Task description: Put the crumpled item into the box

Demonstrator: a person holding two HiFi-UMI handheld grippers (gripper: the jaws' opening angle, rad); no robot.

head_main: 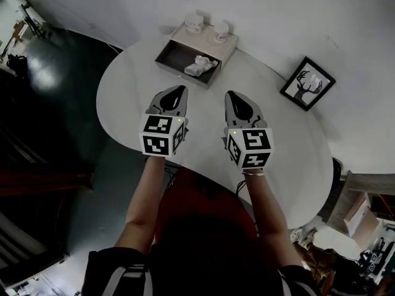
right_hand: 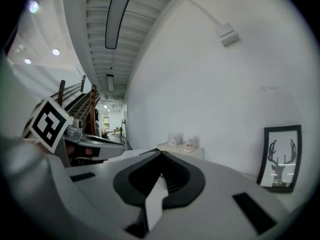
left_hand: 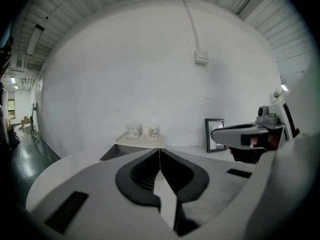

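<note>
In the head view the white crumpled item lies inside the open box at the far side of the counter; only this view shows it. The left gripper and the right gripper hover side by side, apart from the box. The left gripper view shows its fingers clenched on nothing, and two cups upon the box. The right gripper view shows its fingers clenched and empty too, and a framed picture of a deer at the right.

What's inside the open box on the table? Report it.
One crumpled white item lies in the dark box, toward its right end. The floor beneath it is covered; nothing else shows.
</note>
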